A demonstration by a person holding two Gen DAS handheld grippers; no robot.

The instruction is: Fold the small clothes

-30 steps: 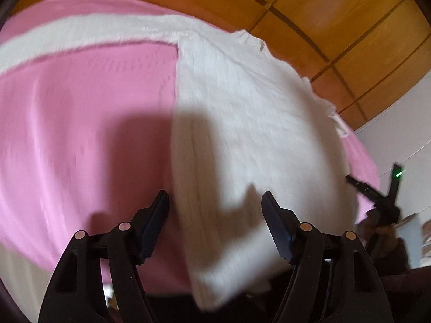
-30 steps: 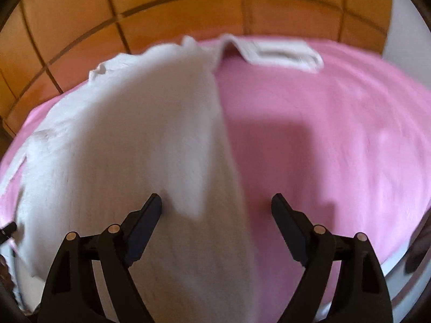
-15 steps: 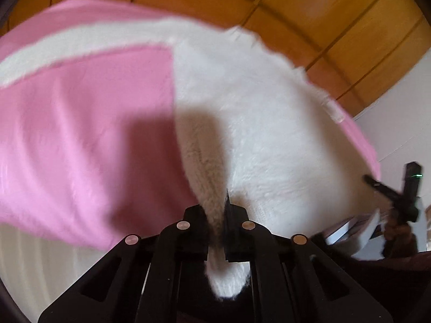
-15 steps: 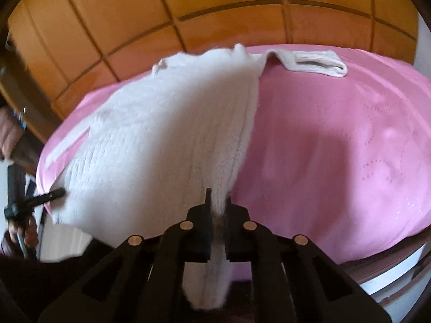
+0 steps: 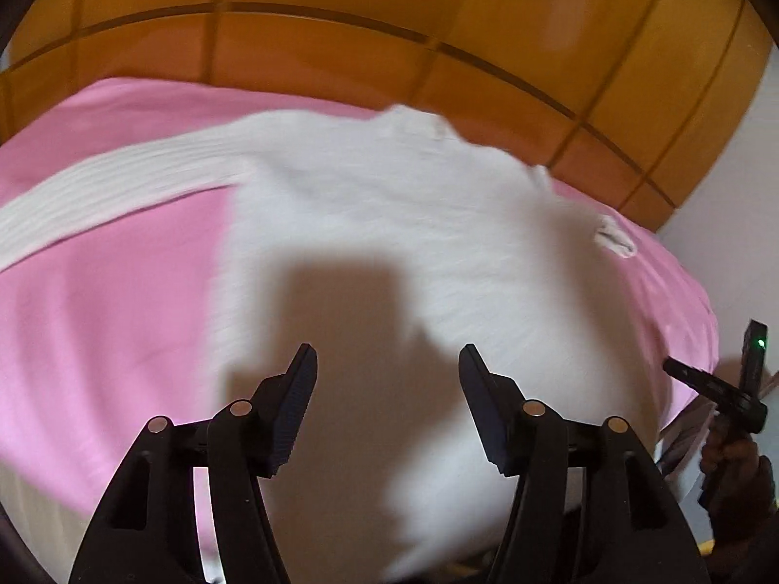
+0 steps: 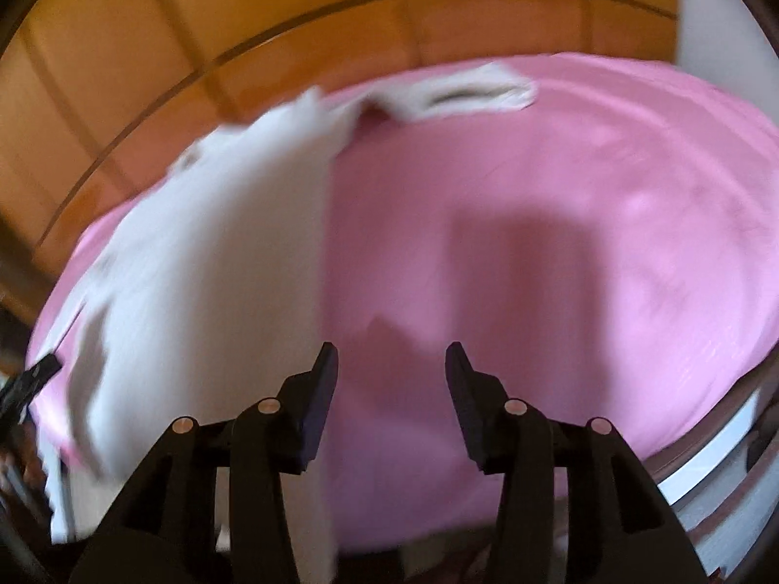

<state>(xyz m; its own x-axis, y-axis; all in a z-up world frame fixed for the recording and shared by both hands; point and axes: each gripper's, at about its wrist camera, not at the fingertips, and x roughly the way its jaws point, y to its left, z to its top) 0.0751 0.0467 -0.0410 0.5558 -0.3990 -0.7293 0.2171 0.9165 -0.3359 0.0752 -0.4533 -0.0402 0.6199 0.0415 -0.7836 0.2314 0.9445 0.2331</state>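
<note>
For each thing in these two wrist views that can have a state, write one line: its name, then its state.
left gripper: open, holding nothing, above the garment.
right gripper: open, holding nothing, over bare pink cover.
white knitted garment: lying on the cover, one sleeve stretched out sideways.
pink cover: spread smooth.

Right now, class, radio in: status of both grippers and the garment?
Left gripper open, right gripper open. White knit garment lies loose on pink bedcover, one sleeve outstretched. Nothing blocking.

A smooth pink bedsheet (image 5: 112, 301) covers the bed. Behind it rises an orange-brown wooden panelled headboard (image 5: 389, 39) scored with dark grooves, and a pale white wall (image 5: 730, 185) stands just beside its right edge.
</note>
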